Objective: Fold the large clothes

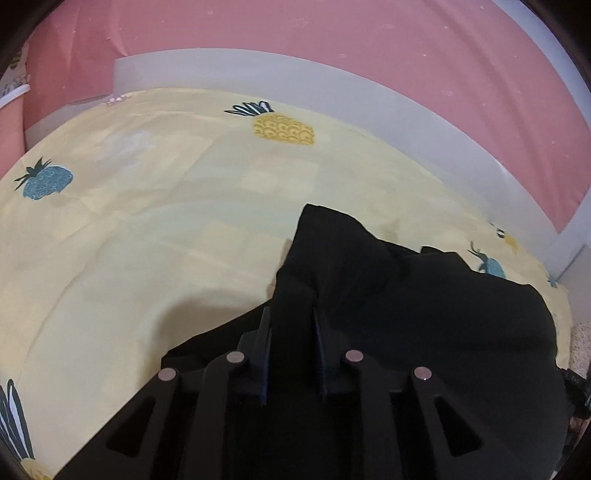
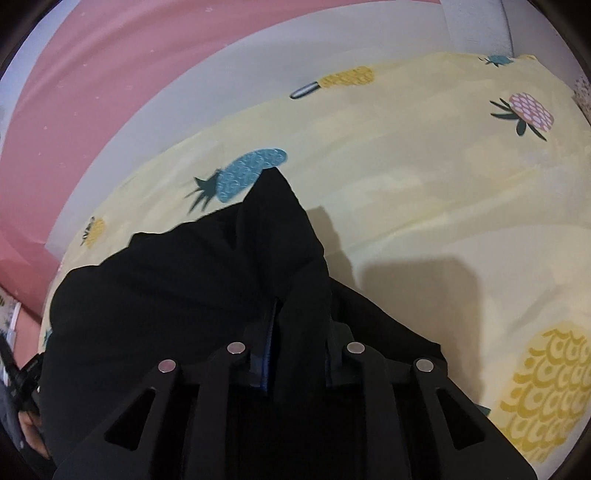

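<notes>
A large black garment (image 1: 424,295) lies bunched on a yellow pineapple-print sheet (image 1: 147,221). My left gripper (image 1: 291,310) is shut on a fold of the black garment, which rises to a peak ahead of the fingers. In the right wrist view the same black garment (image 2: 184,280) spreads to the left, and my right gripper (image 2: 301,314) is shut on another fold of it; the cloth peaks above the fingers. The fingertips of both grippers are partly buried in cloth.
The yellow sheet (image 2: 424,184) covers a bed, with a grey-white bed frame (image 1: 332,88) and a pink wall (image 1: 332,33) behind. A person's hand (image 2: 29,424) shows at the lower left of the right wrist view.
</notes>
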Tool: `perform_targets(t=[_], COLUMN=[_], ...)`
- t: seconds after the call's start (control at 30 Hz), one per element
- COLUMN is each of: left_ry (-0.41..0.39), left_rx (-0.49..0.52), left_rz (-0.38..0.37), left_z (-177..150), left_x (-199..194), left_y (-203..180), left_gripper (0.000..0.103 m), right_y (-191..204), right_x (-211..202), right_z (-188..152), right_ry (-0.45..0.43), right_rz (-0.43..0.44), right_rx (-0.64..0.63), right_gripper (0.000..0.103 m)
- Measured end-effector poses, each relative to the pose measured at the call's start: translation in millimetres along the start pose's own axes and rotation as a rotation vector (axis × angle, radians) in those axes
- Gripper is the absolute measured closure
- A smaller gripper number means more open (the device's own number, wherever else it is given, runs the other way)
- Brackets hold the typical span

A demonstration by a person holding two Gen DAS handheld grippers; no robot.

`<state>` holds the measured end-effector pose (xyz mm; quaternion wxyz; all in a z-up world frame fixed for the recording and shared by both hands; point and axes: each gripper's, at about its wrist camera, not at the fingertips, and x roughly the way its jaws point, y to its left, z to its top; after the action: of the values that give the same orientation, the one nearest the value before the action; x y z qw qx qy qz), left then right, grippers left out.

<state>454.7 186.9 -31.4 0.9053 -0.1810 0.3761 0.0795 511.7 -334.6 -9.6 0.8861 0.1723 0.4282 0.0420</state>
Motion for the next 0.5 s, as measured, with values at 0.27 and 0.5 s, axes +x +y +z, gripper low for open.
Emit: perform_targets(t=[0.27,0.5], left_ry=[-0.062,-0.131], left_rx=[0.018,0.199], left_rz=[0.075,-0.142], left_z=[18,-14], left_x=[-44,-99], left_y=[-6,-88], left_gripper=[0.077,0.068], right_y=[27,95], right_x=[-63,-79], right_z=[5,-47], right_ry=[-0.155,-0.152], right_rz=[-0.063,0.045], right_rx=[-0.082,-0.262], right_gripper=[0.067,0.067])
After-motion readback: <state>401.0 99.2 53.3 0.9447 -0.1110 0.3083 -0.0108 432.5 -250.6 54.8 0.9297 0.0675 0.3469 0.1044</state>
